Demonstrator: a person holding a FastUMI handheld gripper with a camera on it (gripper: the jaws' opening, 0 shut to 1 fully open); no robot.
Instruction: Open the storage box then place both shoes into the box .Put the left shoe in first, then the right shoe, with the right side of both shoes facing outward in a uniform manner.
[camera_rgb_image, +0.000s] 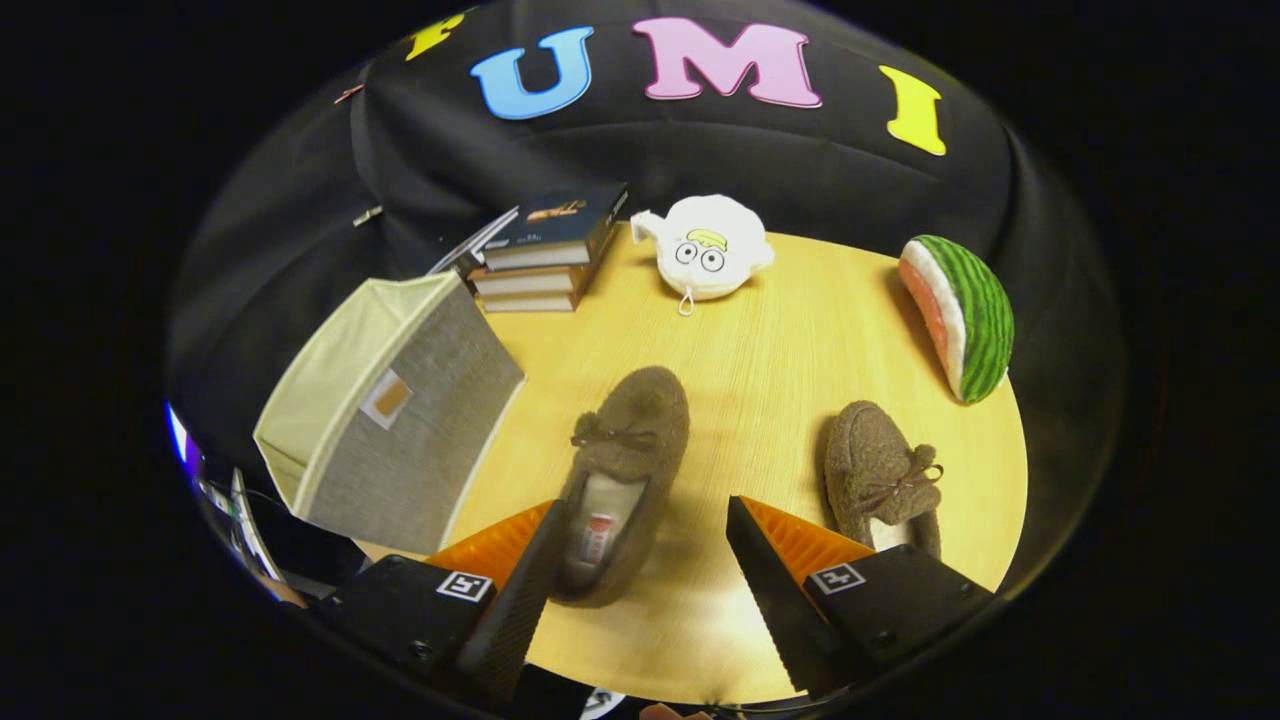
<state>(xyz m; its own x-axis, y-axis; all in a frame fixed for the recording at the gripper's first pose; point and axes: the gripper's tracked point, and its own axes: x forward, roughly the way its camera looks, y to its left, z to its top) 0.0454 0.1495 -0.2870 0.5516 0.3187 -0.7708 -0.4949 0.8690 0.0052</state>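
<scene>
Storage box open and empty, gripper fingers spread above left shoe

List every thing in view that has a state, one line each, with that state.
storage box: on the table's edge, its open side turned away from the shoes.
shoe between the fingers: upright on its sole, not gripped.
second shoe: upright on its sole, beside the other finger.
stack of books: closed, piled.
tool: open, fingers apart, holding nothing.
</scene>
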